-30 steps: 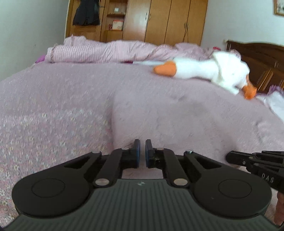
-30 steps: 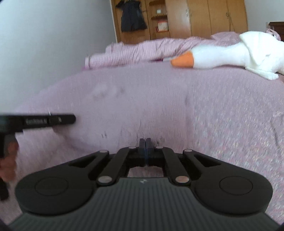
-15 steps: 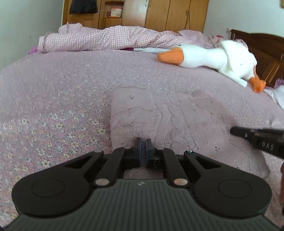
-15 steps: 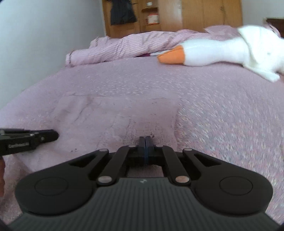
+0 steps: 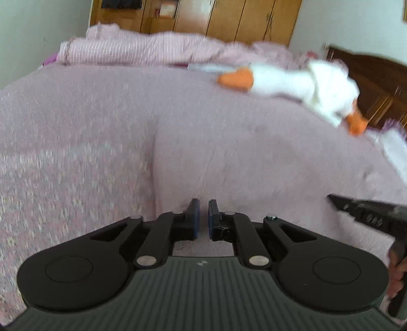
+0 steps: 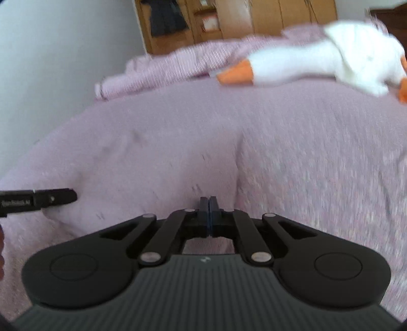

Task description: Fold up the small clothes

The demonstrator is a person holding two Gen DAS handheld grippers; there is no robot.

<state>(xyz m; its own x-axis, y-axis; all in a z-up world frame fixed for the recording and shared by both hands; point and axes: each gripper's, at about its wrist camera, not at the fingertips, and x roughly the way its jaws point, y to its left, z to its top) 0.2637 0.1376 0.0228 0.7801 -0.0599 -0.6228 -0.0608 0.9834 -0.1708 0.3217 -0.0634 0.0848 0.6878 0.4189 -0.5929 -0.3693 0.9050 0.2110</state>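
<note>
Left hand-held gripper point(image 5: 202, 216), narrowly parted from half a second ago, is releasing the pale pink knitted garment point(image 5: 244, 163) lying ahead on the bed point(image 5: 63, 114); right hand-held gripper point(image 6: 208, 215) is pinching its near edge.

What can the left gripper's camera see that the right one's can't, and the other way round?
Only the left view shows the dark headboard, a white cloth at the bed's right edge, and the right gripper coming in from the right. Its own left gripper has a small gap between the pads.

Only the right view shows the dark clothes hanging by the wardrobe, and the left gripper reaching in from the left. Its own gripper's pads are pressed together.

Both show the pink garment on the bed, the plush goose, the striped quilt and the wardrobe.
</note>
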